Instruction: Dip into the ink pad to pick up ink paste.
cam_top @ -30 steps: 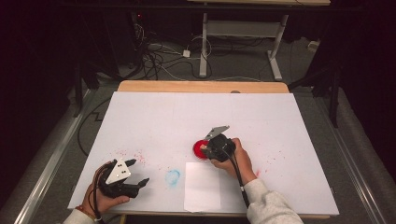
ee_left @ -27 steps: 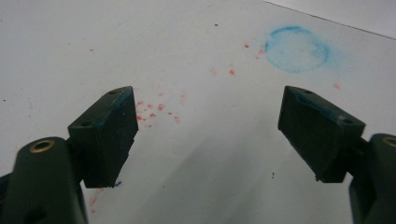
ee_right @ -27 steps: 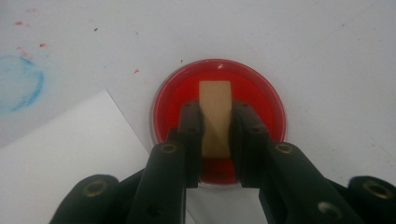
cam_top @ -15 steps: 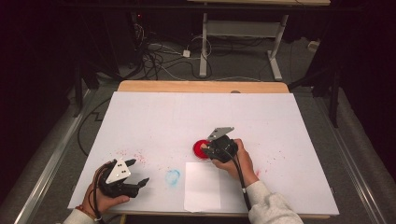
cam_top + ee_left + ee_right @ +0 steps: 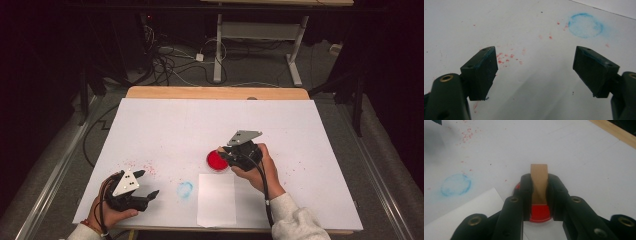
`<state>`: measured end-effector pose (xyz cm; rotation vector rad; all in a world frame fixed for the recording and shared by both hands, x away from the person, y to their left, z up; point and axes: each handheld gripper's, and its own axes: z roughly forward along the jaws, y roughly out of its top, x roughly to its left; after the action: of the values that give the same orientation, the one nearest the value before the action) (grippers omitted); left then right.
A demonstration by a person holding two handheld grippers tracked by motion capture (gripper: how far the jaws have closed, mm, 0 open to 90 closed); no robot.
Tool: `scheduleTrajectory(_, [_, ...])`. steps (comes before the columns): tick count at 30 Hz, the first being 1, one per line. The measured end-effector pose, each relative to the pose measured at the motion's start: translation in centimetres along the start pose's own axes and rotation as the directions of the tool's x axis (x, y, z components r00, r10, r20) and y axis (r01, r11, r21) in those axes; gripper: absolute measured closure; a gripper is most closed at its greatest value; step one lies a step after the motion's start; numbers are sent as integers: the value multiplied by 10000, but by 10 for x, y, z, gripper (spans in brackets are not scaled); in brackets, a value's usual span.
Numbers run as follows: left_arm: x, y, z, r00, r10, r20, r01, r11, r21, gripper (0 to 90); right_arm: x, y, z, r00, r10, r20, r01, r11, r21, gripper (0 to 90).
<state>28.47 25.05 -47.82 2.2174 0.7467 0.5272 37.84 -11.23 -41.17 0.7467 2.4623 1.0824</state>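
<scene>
My right gripper (image 5: 226, 154) (image 5: 539, 185) is shut on a small wooden block (image 5: 539, 182), likely a stamp, which stands up between its jaws. Right below it sits a round red ink pad (image 5: 217, 161) (image 5: 539, 213) on the white table cover (image 5: 200, 130). A white sheet of paper (image 5: 216, 199) (image 5: 466, 215) lies in front of the pad. My left gripper (image 5: 146, 184) (image 5: 535, 72) rests low at the table's near left corner, its jaws open and nothing between them.
A faint blue ring stain (image 5: 184, 189) (image 5: 585, 25) (image 5: 456, 184) marks the cover left of the paper, with red specks (image 5: 145, 167) (image 5: 506, 58) scattered near it. Beyond the table's wooden far edge (image 5: 215, 93) lie cables and desk legs on the floor.
My right gripper has risen a little above the red ink pad with the wooden block still in it. The left gripper has stayed where it was.
</scene>
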Motion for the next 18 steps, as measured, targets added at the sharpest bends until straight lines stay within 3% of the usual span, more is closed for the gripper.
scheduleTrajectory(18, [-1, 0, 0, 10000, 44, 38, -44, 10000, 18, 193, 2, 7, -22, 9999, -96, 60, 99, 9991, -408, 759])
